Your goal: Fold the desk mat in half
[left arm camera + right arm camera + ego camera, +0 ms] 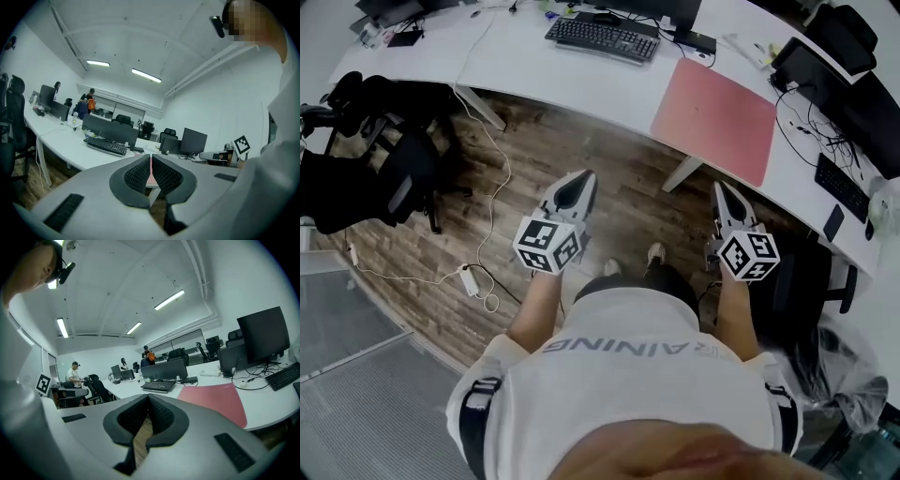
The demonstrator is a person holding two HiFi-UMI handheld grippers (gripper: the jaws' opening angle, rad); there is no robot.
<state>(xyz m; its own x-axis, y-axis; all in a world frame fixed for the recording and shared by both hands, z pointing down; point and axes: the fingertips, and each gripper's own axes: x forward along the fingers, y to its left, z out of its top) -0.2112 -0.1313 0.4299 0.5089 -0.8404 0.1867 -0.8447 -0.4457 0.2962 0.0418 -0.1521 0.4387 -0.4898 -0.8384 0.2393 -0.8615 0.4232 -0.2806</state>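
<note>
Desk mat (pixel 715 120): plain salmon pink. Counter (pixel 534 66): white; keyboard (pixel 602 39) and office chair (pixel 366 187): black. Floor (pixel 544 159): brown wood-grain planks, light and dark streaks.

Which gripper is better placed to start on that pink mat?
Probably the right gripper: it hangs nearer the pink desk mat, lying flat on the white desk. The left gripper is farther off. Both have jaws shut, empty.
</note>
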